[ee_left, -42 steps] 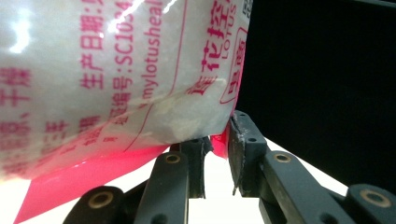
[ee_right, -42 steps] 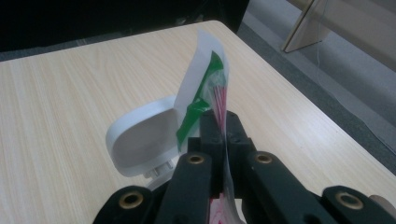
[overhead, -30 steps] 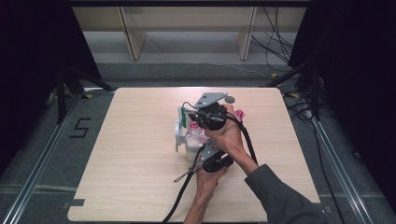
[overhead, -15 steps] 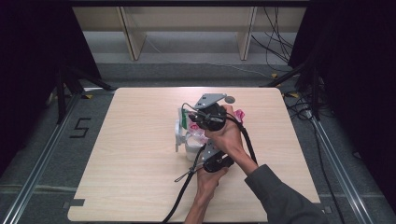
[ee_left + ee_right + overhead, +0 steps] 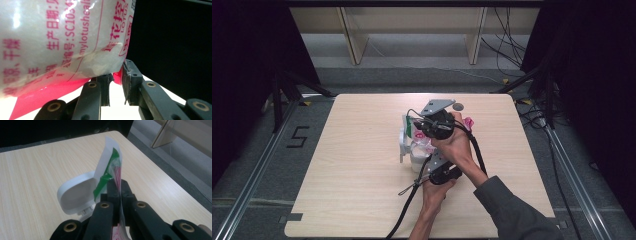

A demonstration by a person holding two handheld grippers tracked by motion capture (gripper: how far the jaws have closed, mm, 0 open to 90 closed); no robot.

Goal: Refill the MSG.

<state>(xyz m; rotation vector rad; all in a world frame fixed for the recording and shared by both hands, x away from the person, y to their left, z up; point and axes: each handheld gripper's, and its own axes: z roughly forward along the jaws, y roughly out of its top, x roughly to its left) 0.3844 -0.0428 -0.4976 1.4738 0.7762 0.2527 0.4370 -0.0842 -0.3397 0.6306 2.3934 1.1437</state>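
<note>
— Pink-printed plastic: our bag (image 5: pixel 62 37) is held up over the middle of the table (image 5: pixel 337 200), above a white container (image 5: pixel 75 192).

— Our right gripper (image 5: pixel 117 188) is clamped on its green-edged top; our left gripper (image 5: pixel 116 82) pinches its lower corner, jaws nearly closed.

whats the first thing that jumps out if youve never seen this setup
Mid-table, two hand-held grippers meet over a plastic bag with pink and green print. The right gripper pinches its upper edge flat between shut jaws; the left gripper grips its pink bottom corner. Beside it lies a white container's open lid.
</note>
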